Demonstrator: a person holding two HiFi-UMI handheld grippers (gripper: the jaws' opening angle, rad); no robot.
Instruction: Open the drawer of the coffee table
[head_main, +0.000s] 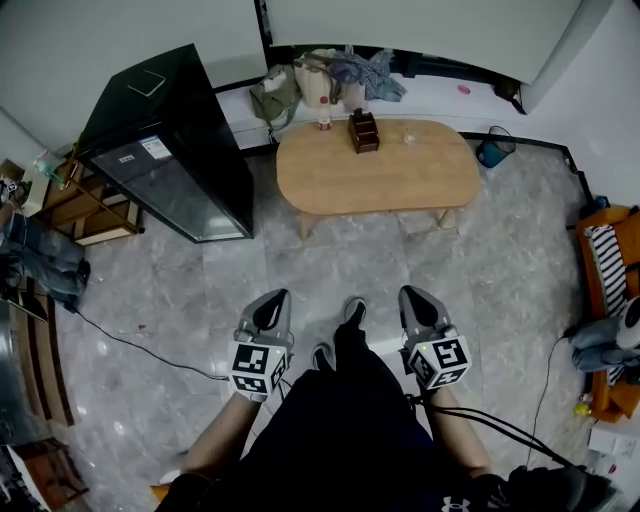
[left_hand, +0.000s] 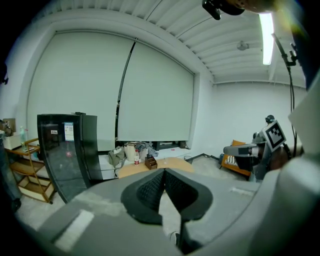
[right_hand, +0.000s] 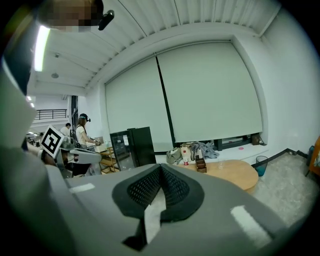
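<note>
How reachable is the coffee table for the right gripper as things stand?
Probably not yet. The right gripper, shut and empty, sits close to the person's legs, and a stretch of floor separates it from the coffee table. Nothing stands on that stretch, so stepping forward should bring it within reach.

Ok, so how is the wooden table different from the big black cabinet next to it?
The table is light wood with rounded ends; the cabinet is black and boxy. The table is low; the cabinet stands much taller. The table carries a small brown box and a bottle; the cabinet has a glass front. Both stand on the grey floor.
</note>
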